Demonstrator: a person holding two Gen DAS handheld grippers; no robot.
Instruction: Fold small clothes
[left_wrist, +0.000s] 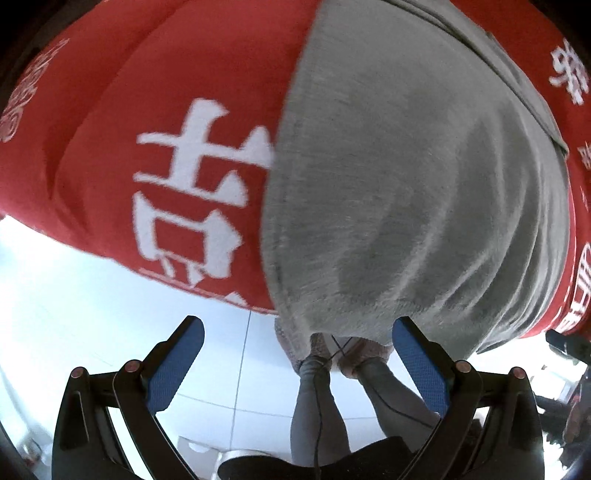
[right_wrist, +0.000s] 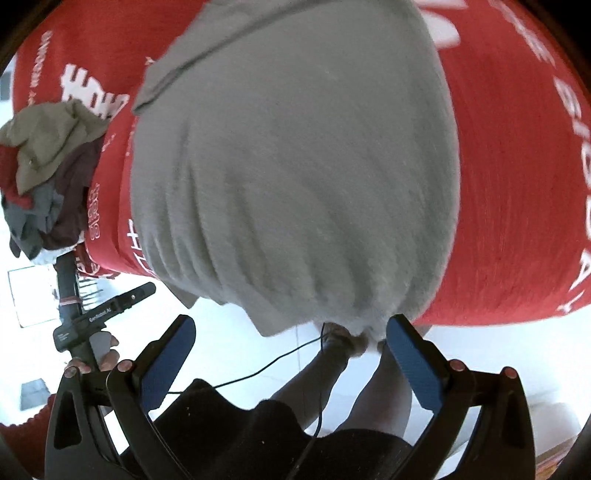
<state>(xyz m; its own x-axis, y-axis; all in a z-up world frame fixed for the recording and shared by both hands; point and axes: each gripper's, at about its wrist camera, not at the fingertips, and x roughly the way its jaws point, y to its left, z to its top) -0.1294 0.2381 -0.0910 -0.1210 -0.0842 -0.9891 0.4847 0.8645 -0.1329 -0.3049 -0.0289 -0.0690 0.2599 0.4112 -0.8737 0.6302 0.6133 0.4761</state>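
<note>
Grey garment (left_wrist: 406, 184): spread flat on the red printed cloth (left_wrist: 184, 74), near hem hanging over the table edge.
Left gripper (left_wrist: 299, 365): jaws wide apart, nothing between the blue pads (left_wrist: 177, 365).
Right gripper (right_wrist: 291, 365): spread wide, empty, just before the hem.
Clothes pile (right_wrist: 48, 177): heaped at the cloth's left end, contents blurred, probably several garments.
Person's legs (right_wrist: 369, 391): below, on the pale floor (left_wrist: 74, 295).

Grey garment (right_wrist: 295, 177) fills red cloth (right_wrist: 509, 184), clothes pile (right_wrist: 48, 177) at edge

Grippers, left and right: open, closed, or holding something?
Left gripper: open, holding nothing; grey fleece garment lies beyond it.
Right gripper: open, holding nothing.
</note>
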